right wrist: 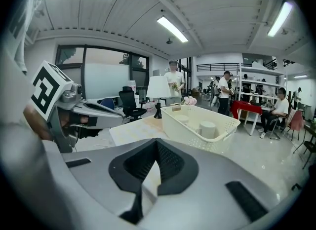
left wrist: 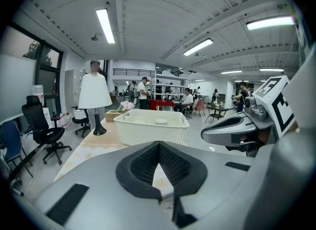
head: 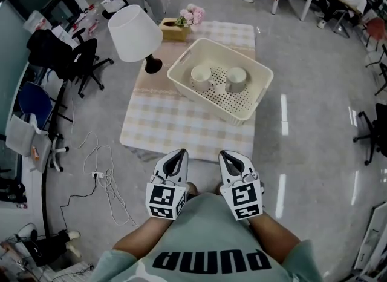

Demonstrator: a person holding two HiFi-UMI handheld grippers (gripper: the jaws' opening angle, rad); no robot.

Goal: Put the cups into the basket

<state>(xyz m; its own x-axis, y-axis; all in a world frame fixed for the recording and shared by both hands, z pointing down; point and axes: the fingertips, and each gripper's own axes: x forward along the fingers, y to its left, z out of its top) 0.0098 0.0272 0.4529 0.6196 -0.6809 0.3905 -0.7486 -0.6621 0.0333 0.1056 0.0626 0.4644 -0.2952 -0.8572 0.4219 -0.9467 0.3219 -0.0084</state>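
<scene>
We see both cups already in the basket (head: pixel 202 97). It sits on the counter (head: pixel 163 132), well ahead of the fingers and turned at an angle to the near counter edge. The left cup (head: pixel 201 77) is roughly straight ahead of the left gripper (head: pixel 176 155), and the right cup (head: pixel 236 79) is ahead of the right gripper (head: pixel 227 156). The cups stand side by side w/ a gap between them, on the basket's perforated floor.

Both grippers sit side by side, close together but not touching, near the person's green shirt (head: pixel 205 238). They're short of the counter edge, over the floor, pointing fwd and a bit down.

- **Left gripper view:** fingers pressed together at the tips w/ nothing between them. Only a sliver of checked cloth shows through the gap behind the tips.
- **Right gripper view:** same, fingers pressed together and empty. The basket and both cups are ahead and a bit to the right of them.

Other things we see:
- A white lamp (head: pixel 136 32) stands ahead and left of the left fingers, just beside the basket's left corner.
- A box w/ pink flowers (head: pixel 183 23) is beyond the lamp, at the far counter edge.
- A white cable (head: pixel 103 172) lies on the floor, left of the left fingers.
- Office chairs (head: pixel 84 60) are further left.
</scene>
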